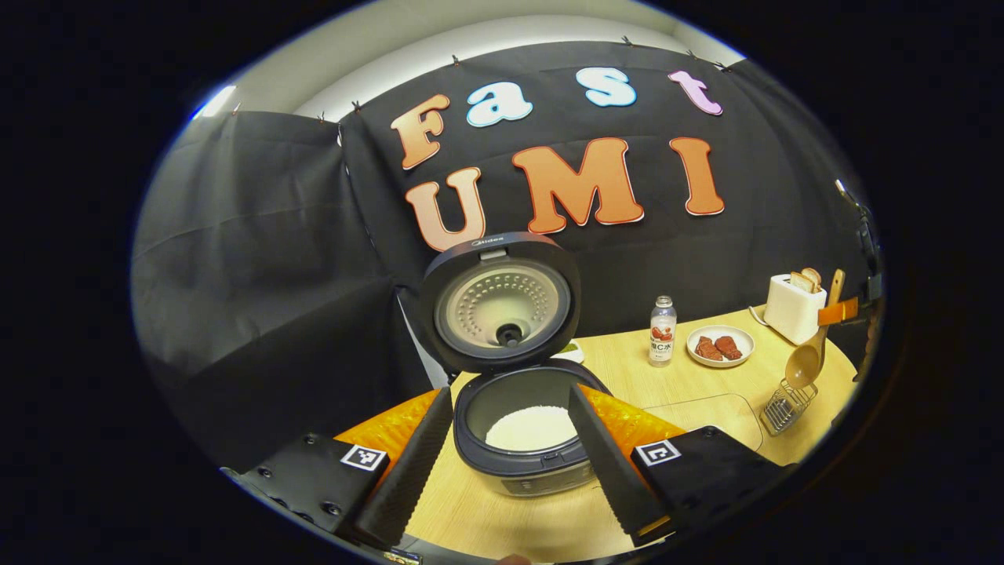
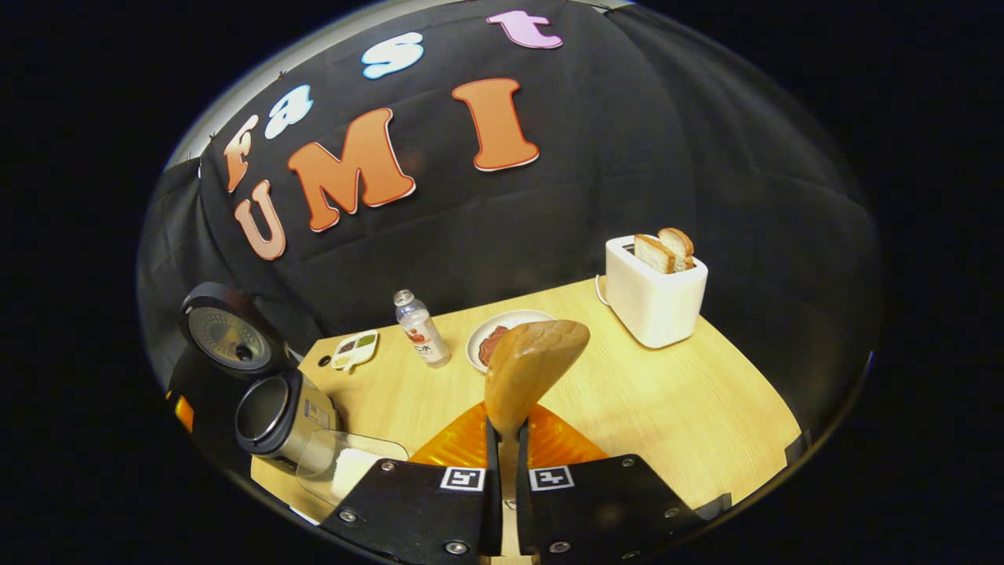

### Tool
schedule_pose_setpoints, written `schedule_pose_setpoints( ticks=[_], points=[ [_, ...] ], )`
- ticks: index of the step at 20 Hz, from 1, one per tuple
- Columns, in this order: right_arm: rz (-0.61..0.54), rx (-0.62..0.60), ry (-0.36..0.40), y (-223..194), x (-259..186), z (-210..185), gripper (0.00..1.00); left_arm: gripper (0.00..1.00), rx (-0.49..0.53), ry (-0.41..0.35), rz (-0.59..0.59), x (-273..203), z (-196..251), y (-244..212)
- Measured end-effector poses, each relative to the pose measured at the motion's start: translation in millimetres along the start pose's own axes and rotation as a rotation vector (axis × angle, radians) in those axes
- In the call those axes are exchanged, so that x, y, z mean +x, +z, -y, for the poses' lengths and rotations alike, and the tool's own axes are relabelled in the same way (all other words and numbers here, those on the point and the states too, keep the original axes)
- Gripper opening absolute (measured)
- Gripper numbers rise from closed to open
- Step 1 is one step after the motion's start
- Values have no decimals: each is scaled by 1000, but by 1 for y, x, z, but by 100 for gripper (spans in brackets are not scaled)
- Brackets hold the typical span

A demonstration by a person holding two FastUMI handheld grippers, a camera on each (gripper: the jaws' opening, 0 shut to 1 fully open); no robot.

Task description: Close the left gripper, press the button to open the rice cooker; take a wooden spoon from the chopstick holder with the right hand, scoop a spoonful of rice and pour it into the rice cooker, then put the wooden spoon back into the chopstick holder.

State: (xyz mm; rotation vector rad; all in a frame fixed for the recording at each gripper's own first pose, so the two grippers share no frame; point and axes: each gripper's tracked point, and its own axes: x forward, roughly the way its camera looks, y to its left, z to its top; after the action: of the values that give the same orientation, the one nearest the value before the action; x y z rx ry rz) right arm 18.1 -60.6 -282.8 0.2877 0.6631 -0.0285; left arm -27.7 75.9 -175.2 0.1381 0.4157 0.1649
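- Left gripper (image 1: 510,463) fingers spread wide, empty, hovering just in front of the rice cooker (image 1: 522,439); lid up, rice already in the pot.
- Button press looks done; whether a scoop has been poured can't tell.
- Right gripper (image 2: 506,471) clamped narrow on wooden spoon (image 2: 529,369) handle, bowl up, empty.
- Seen from the left gripper view, spoon hangs above chopstick holder (image 1: 787,406), well right of the cooker.
- Left: likely return spoon to holder.

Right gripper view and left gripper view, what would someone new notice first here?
Probably the black rice cooker, lid swung up, white rice in its pot, standing between the left gripper's open jaws. In the right gripper view, the right gripper is shut on a light wooden spoon whose bowl rises mid-frame. Behind it, a white toaster holding bread slices stands on the wooden table.
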Motion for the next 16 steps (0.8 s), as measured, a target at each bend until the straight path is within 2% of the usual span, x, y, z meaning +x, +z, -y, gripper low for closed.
schedule_pose_setpoints(
  ticks=[6, 9, 13, 16],
  points=[
    [-109, 58, -27, -56, 30, 18, 7, 99, -2, 19, 20, 6, -1, 16],
    [-114, 77, -42, -62, 36, 21, 7, 99, -20, 25, 41, 15, -5, 32],
    [-134, 92, -58, -71, 39, 25, 7, 99, -92, 31, 97, 37, -24, 66],
    [-164, 117, -70, -77, 36, 30, 9, 99, -157, 33, 159, 55, -42, 114]
  ],
)
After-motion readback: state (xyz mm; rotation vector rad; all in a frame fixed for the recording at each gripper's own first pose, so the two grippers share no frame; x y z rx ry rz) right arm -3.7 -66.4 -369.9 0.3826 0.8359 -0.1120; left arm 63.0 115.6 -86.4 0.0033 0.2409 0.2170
